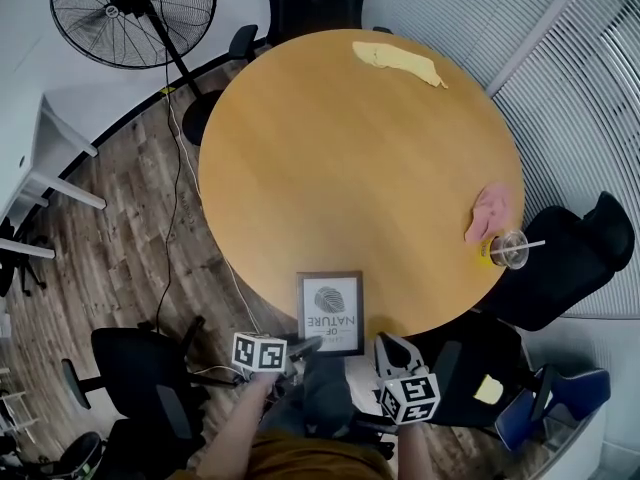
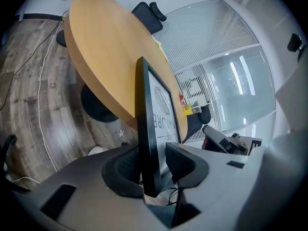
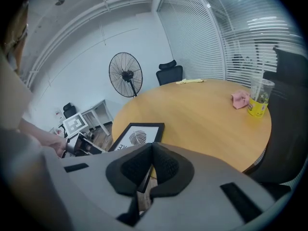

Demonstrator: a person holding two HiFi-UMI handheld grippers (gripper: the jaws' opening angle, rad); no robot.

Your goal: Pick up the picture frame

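The black picture frame (image 1: 330, 312) with a leaf print lies flat at the near edge of the round wooden table (image 1: 360, 158), its near end over the rim. My left gripper (image 1: 306, 346) reaches that end from the left. In the left gripper view the frame's edge (image 2: 146, 129) stands between the jaws of that gripper (image 2: 153, 166); one pad lies close along its back and a thin gap shows at the other. My right gripper (image 1: 393, 349) hangs just right of the frame, off the table. Its jaws (image 3: 153, 163) are shut on nothing, with the frame (image 3: 137, 136) beyond them.
A plastic cup with a straw (image 1: 508, 249) and a pink cloth (image 1: 490, 211) sit at the table's right rim, a yellow cloth (image 1: 398, 63) at the far side. Black office chairs (image 1: 135, 368) surround the table. A standing fan (image 1: 133, 13) and a white desk (image 1: 30, 168) stand to the left.
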